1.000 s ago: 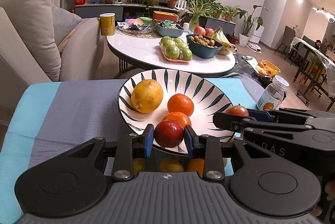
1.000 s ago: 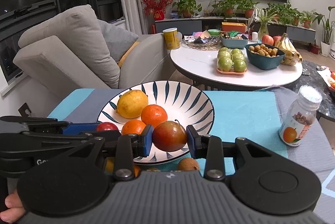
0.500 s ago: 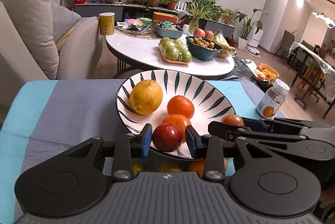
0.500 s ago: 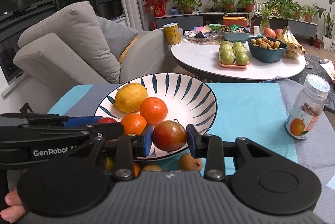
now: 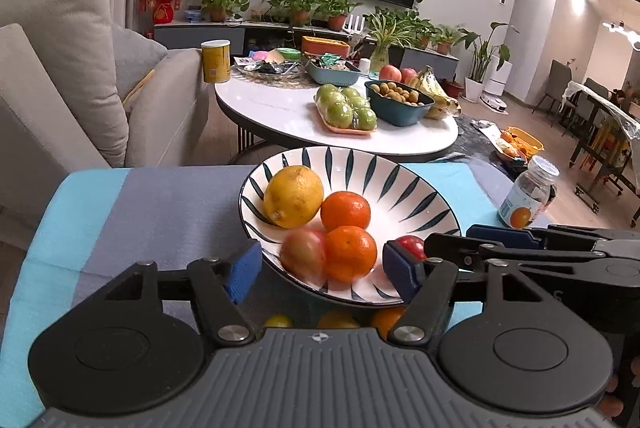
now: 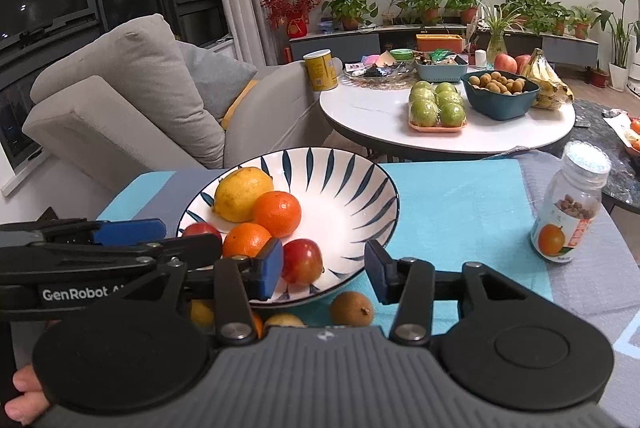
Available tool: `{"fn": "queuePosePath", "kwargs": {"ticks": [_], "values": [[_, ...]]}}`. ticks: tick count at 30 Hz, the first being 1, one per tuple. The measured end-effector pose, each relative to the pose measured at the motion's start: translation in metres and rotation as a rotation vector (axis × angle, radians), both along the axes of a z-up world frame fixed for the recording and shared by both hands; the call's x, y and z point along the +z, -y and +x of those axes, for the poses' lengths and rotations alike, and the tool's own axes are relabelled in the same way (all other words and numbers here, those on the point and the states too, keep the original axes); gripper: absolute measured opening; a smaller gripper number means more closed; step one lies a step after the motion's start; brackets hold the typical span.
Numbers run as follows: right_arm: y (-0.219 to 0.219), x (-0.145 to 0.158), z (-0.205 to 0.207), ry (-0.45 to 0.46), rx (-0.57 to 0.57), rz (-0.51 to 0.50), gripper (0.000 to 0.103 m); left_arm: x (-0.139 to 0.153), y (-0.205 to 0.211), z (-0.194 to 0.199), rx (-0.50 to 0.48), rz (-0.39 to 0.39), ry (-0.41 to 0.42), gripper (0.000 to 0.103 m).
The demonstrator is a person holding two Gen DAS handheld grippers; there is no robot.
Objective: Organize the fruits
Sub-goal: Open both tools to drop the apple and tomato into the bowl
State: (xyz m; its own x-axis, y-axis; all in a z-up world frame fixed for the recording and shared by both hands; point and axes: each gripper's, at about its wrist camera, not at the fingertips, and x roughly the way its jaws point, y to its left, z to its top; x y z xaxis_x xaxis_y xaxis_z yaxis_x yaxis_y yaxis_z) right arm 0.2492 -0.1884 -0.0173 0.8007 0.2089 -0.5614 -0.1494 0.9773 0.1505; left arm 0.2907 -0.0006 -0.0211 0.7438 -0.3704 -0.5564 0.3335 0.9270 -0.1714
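Note:
A white bowl point(image 5: 360, 155) with dark stripes holds a lemon point(image 5: 294, 195) and two oranges point(image 5: 346, 209). My left gripper point(image 5: 320, 270) hangs at the bowl's near rim with its jaws opening. A blurred red fruit point(image 5: 302, 254) lies between them in the bowl, touching neither pad. My right gripper point(image 6: 324, 270) is open over the same rim point(image 6: 340, 155). A second red fruit point(image 6: 302, 260) rests in the bowl by its left pad. Small loose fruits, one brown point(image 6: 352, 308), lie on the cloth just below the grippers.
A clear bottle with an orange label point(image 6: 570, 205) stands on the blue-grey cloth at the right. Behind is a round white table point(image 5: 280, 115) with green apples, a teal bowl and bananas. A grey sofa point(image 5: 60, 67) fills the left.
Both grippers, shut on a red fruit each, have spread their jaws. The two fruits have dropped into the bowl beside the oranges. Neither hand has shifted.

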Motion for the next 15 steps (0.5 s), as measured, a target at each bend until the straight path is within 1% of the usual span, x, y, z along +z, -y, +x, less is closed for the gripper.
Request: {"fn": "queuePosePath", "kwargs": {"ticks": [15], "values": [[0.014, 0.001, -0.027, -0.004, -0.015, -0.007, 0.078, 0.002, -0.001, -0.019, -0.002, 0.018, -0.002, 0.065]]}}
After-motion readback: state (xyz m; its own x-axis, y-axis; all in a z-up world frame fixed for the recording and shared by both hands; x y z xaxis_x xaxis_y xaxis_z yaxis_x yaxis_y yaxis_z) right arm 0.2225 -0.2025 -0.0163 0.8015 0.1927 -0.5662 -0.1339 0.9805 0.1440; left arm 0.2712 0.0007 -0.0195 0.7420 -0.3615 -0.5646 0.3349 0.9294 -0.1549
